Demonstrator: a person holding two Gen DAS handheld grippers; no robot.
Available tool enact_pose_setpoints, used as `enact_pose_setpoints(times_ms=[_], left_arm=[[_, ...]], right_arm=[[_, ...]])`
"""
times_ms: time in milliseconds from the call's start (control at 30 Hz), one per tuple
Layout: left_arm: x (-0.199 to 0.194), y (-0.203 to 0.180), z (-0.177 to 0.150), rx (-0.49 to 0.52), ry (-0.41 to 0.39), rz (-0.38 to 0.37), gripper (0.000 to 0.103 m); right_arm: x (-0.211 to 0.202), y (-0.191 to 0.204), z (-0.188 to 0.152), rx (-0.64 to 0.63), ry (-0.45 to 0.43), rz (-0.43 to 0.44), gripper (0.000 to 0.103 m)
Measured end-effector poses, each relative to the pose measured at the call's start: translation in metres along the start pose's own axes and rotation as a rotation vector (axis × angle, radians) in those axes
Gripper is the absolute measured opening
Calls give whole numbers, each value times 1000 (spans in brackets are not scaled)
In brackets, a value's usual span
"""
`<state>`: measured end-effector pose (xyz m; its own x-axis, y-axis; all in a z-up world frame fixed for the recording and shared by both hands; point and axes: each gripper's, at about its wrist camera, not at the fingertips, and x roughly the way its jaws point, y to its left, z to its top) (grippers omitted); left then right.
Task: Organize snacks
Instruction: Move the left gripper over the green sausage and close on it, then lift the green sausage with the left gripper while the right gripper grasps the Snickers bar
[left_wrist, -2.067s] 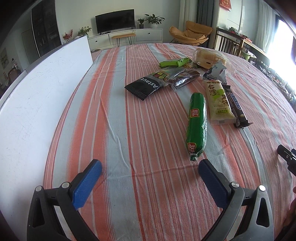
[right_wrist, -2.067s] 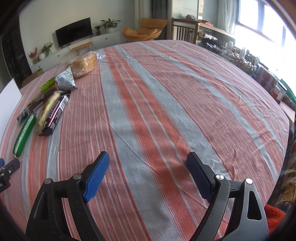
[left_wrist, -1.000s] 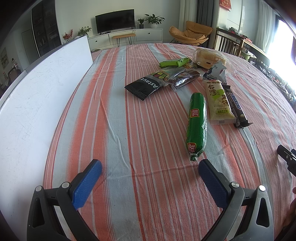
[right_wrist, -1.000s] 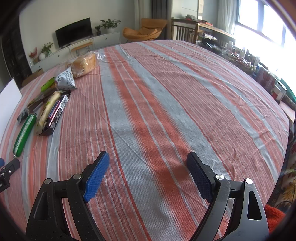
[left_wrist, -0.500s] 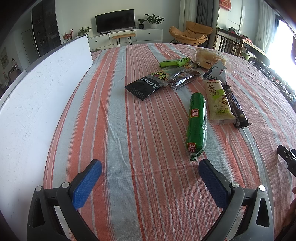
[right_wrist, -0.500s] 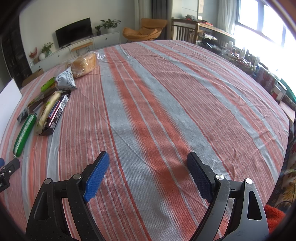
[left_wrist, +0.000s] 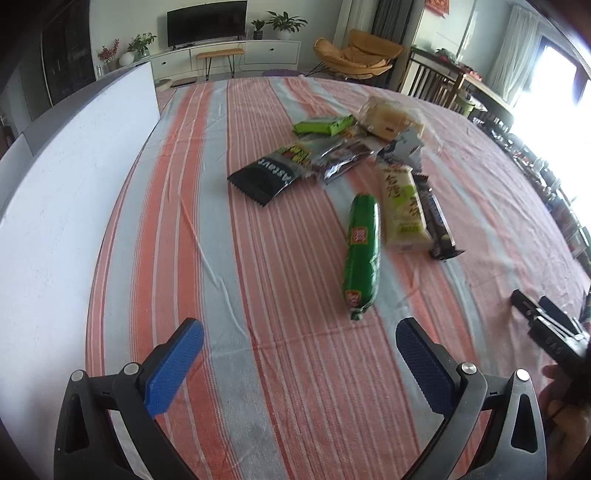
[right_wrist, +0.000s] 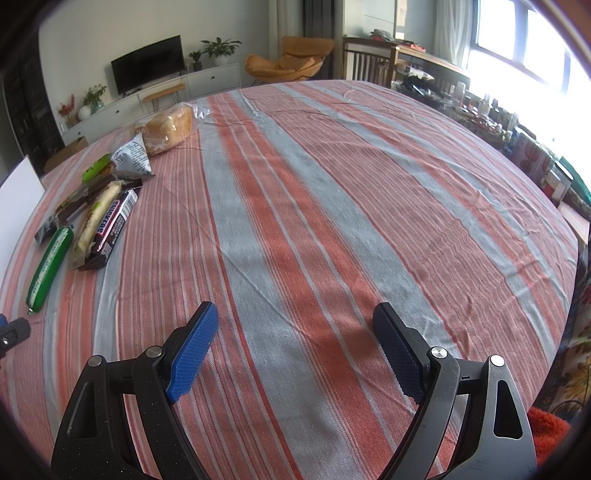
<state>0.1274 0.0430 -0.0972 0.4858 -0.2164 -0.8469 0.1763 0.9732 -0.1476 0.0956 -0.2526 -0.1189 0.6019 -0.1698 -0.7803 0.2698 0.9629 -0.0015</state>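
Several snacks lie on the striped tablecloth (left_wrist: 155, 236). Nearest ahead of my left gripper (left_wrist: 299, 332) is a green sausage (left_wrist: 362, 254); the gripper is open and holds nothing. Beside the sausage are a yellow-green pack (left_wrist: 402, 206) and a Snickers bar (left_wrist: 437, 225). Farther off lie a black packet (left_wrist: 266, 177), a dark clear packet (left_wrist: 343, 158), a green bar (left_wrist: 325, 125), a white pouch (left_wrist: 406, 146) and bagged bread (left_wrist: 388, 118). My right gripper (right_wrist: 295, 314) is open over bare cloth, with the sausage (right_wrist: 50, 266), Snickers bar (right_wrist: 114, 225) and bread (right_wrist: 168, 129) far to its left.
A white board (left_wrist: 55, 221) runs along the table's left side. The right gripper's body (left_wrist: 546, 328) and a hand show at the left wrist view's right edge. Chairs and a cluttered sideboard (right_wrist: 480, 110) stand beyond the far right edge of the table.
In the left wrist view the snacks have slid slightly left and look blurred, so my left gripper has shifted a little to the right. The right gripper has not moved.
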Motion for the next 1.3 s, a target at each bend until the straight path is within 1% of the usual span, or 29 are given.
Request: enact_pose_setpoints(times_ms=[67,100,200,233,267,300,367,400,433,467,500,533,633,733,767,800,833,867,900,933,967,1000,1033,1067,1100,1133,1200,1233,1300], left_arm=[[-4,-8,8,45,1,-31,103],[-4,-15,12,78,5,-33,103],[5,-37,24,180,26,4,101],[11,-44,28,207,31,16,95],[17,-49,31,227,38,25,87],[24,-52,35,239,49,32,82],[38,-57,41,240,75,44,66],[44,-57,44,231,88,44,62],[49,-57,46,222,97,43,52],[53,-57,47,209,97,38,36],[57,-56,46,201,107,33,27],[54,-55,48,193,92,23,23],[45,-52,45,168,85,28,23],[26,-39,34,103,64,3,23],[19,-33,28,81,57,-10,23],[13,-28,23,65,50,-19,23],[6,-23,18,56,45,-22,23],[0,-19,13,51,41,-19,23],[-6,-16,10,45,36,-19,23],[-13,-13,6,37,29,-23,23],[-21,-10,3,27,18,-30,23],[-28,-7,1,18,9,-32,23],[-36,-3,0,8,-5,-35,23],[-44,3,0,-4,-19,-38,23],[-50,5,-1,-13,-30,-41,23],[-56,6,-2,-19,-43,-45,23],[-68,9,-4,-23,-67,-41,23],[-72,11,-4,-20,-78,-36,23],[-79,15,-5,-20,-93,-28,23]], right_arm=[[0,0,0,0,0,0,88],[0,0,0,0,0,1,88],[0,0,0,0,0,1,88],[0,0,0,0,0,1,88],[0,0,0,0,0,1,88],[0,0,0,0,0,1,88],[0,0,0,0,0,1,88],[0,0,0,0,0,0,88],[0,0,0,0,0,0,88],[0,0,0,0,0,1,88],[0,0,0,0,0,0,88],[0,0,0,1,0,0,88],[0,0,0,1,0,2,88],[-1,-2,1,7,8,29,88],[-3,-4,4,29,15,66,87],[-4,-6,8,72,19,129,86],[-3,-6,13,111,26,210,85],[-1,-2,22,133,38,287,85],[3,7,32,137,54,341,85],[8,17,42,134,67,376,81],[12,28,53,125,73,404,69],[19,39,63,115,87,424,61],[28,51,72,108,115,440,46],[38,63,79,104,155,450,40],[47,72,84,107,187,454,40],[51,80,87,113,197,464,40],[53,92,91,114,191,486,40],[54,99,90,96,198,479,40],[63,113,87,48,241,412,40]])
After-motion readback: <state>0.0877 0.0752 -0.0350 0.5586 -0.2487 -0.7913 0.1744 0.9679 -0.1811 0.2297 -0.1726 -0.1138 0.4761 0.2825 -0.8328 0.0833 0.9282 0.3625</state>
